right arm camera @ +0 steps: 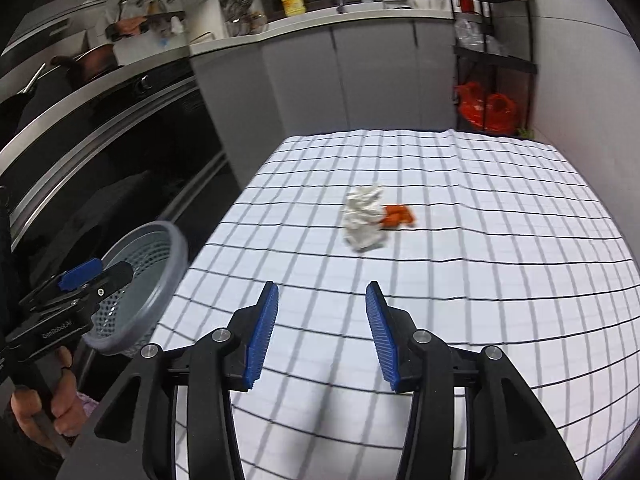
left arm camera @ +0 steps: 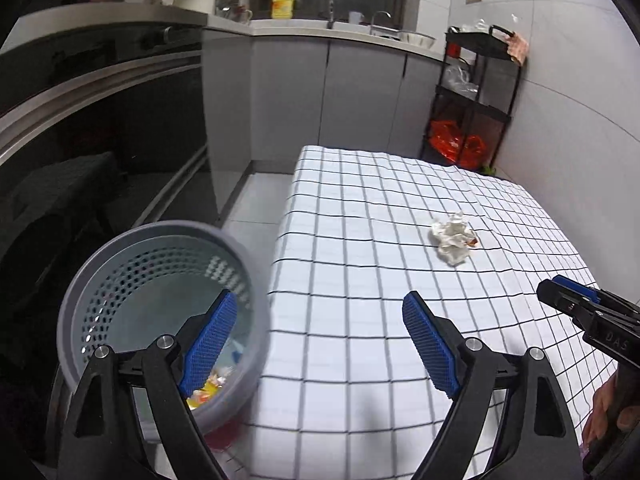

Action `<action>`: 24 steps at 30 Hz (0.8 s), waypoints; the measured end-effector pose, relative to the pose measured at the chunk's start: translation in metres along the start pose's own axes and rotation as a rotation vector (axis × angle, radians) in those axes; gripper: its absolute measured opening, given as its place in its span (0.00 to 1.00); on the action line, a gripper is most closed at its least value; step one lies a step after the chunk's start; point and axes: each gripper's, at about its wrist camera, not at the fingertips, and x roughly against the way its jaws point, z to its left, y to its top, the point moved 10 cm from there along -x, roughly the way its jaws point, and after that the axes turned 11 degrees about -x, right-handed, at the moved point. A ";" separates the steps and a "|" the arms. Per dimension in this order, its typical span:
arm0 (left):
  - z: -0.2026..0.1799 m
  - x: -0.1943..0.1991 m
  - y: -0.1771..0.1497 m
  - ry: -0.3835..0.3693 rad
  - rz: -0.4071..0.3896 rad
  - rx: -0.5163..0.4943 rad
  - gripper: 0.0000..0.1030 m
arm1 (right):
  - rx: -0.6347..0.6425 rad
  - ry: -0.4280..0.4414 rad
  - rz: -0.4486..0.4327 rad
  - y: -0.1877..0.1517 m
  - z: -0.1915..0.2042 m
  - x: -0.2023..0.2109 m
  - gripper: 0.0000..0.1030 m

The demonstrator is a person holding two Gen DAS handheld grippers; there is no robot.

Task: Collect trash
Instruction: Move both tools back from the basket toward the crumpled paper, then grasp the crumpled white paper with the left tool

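Note:
A crumpled white paper wad [right arm camera: 363, 218] lies mid-table on the checked cloth with an orange scrap [right arm camera: 397, 216] touching its right side; the wad also shows in the left wrist view [left arm camera: 453, 238]. A grey perforated bin [left arm camera: 160, 312] stands off the table's left edge with colourful wrappers at its bottom; it also shows in the right wrist view [right arm camera: 140, 292]. My left gripper [left arm camera: 316, 344] is open and empty, its left finger over the bin. My right gripper [right arm camera: 322, 332] is open and empty above the cloth, short of the wad.
The table [right arm camera: 480, 280] wears a white cloth with black grid lines. A dark oven front [left arm camera: 100, 120] and grey cabinets [left arm camera: 360, 96] run along the left and back. A black shelf rack [left arm camera: 472, 100] with red bags stands at the far right corner.

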 end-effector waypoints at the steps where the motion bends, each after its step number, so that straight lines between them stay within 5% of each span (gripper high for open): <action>1: -0.009 -0.005 0.006 -0.001 -0.001 -0.007 0.82 | -0.006 -0.003 -0.003 0.004 -0.010 0.000 0.46; 14: -0.090 -0.081 0.040 -0.012 0.045 -0.057 0.88 | -0.100 -0.019 -0.043 0.076 -0.083 -0.045 0.60; 24: -0.134 -0.133 0.049 -0.035 0.082 -0.099 0.90 | -0.193 -0.052 -0.002 0.086 -0.127 -0.082 0.66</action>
